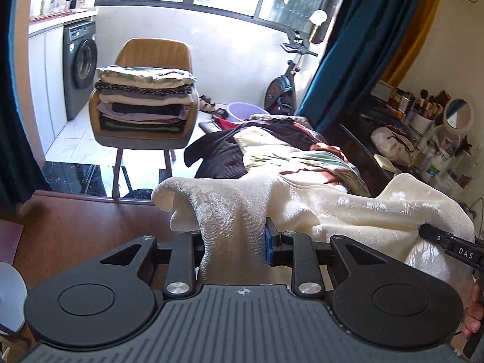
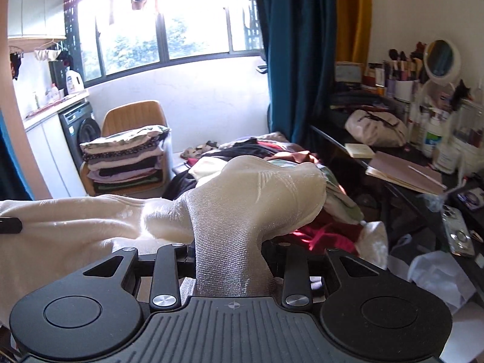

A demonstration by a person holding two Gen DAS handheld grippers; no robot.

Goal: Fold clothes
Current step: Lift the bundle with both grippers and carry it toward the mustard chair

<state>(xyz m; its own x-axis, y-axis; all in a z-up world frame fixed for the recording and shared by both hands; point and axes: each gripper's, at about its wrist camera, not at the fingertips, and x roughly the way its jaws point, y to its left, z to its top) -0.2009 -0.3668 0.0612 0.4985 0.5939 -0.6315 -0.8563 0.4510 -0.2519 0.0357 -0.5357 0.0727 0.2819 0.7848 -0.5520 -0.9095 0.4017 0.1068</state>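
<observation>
Cream velvety cloth fills both sets of jaws: the left gripper (image 1: 234, 242) is clenched on a bunched corner of the cream garment (image 1: 348, 211), the fabric pulled into a narrow neck between its two fingers, and the right gripper (image 2: 227, 251) pinches another bunch of the same garment (image 2: 75, 220) in the same way. Each pinch gathers several layers, with a loose flap flopping over the top of the fingers. In the left wrist view the other gripper's black finger shows at the right edge, pressed into the cloth, so the two holds sit well apart with the garment stretched and sagging between them.

By its look, the fabric is soft, plush and limp, with a faint leafy pattern and a slight sheen. It should weigh little but drape heavily, keep no shape of its own, and may slide a bit against hard pads. Holds near corners or along a seam or hem, with more than a sliver of cloth in the pinch, would seem safest; a thin single layer could creep out under tension.

Beyond the garment lies a pile of unfolded clothes (image 1: 272, 148) in dark, red and pale green tones, on a surface I cannot make out. Farther off, a tan chair (image 1: 151, 54) carries a neat stack of folded clothes (image 1: 145, 103). A brown wooden table (image 1: 75, 227) shows under the left gripper, and a cluttered dresser (image 2: 423, 166) stands to the right.
</observation>
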